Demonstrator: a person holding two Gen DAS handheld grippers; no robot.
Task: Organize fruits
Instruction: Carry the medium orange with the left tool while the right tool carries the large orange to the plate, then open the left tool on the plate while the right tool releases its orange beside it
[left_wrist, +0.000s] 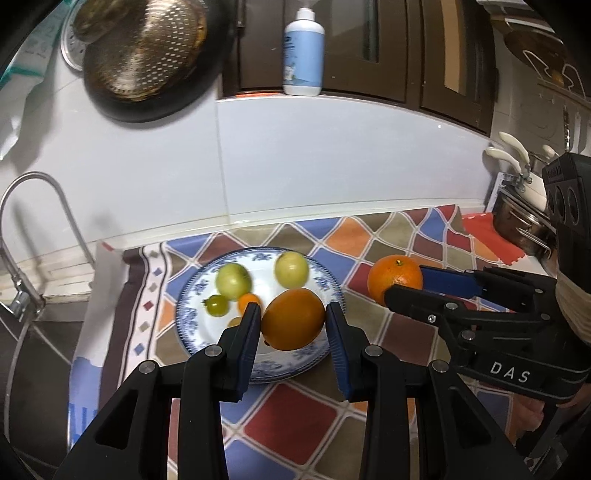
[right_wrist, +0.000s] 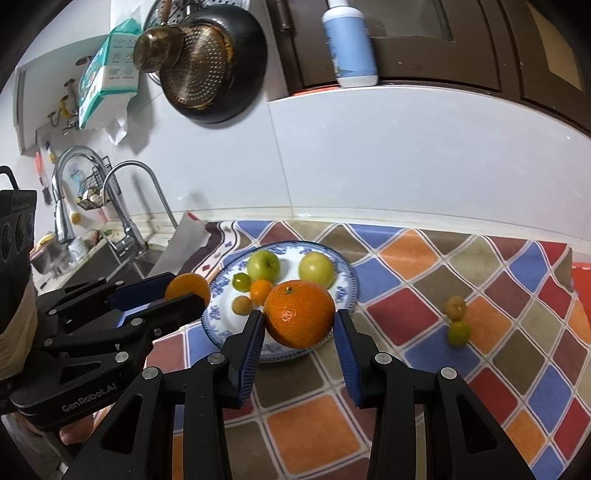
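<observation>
Tools (left_wrist: 293, 325) (right_wrist: 300, 328) gripping oranges, above plate (right_wrist: 345, 266) edge

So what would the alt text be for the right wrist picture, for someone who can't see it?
A handheld right gripper holds an orange above a blue-patterned plate of small green and orange fruits. The left gripper grips another orange fruit beside it; two small fruits lie on the checked cloth.

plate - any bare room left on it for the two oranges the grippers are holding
On the plate, the bare white sits at the near right, below the pale apple, and along the near rim. The far left is crowded: green apple plus three small fruits. Off the plate, the cloth lies open between the rim and two small fruits.
</observation>
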